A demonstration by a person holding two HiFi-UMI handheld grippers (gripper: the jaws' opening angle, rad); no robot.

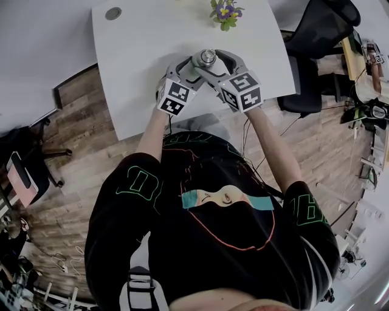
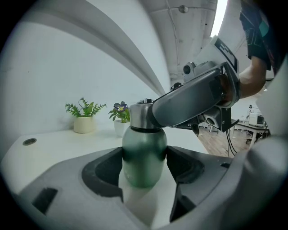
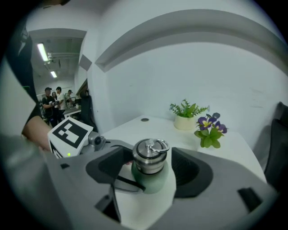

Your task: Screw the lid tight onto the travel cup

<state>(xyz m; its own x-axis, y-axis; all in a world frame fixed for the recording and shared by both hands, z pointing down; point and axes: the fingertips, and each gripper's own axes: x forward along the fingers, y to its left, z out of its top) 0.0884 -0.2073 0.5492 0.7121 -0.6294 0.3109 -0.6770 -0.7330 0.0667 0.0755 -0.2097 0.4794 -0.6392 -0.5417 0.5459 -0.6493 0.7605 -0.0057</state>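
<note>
White surface [image 1: 152, 54] below jaws; left gripper [image 2: 144, 158] jaws clamped on rounded green metal travel cup [image 2: 143, 146]; right gripper [image 3: 150, 167] jaws spread, straddling ring-topped steel lid [image 3: 150, 156]. Probably rigid, slick: take lid's sides.

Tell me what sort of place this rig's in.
Most likely an office or lab workspace: a white desk with a cable grommet, a black office chair beside it, and ceiling strip lights over an open room behind.
</note>
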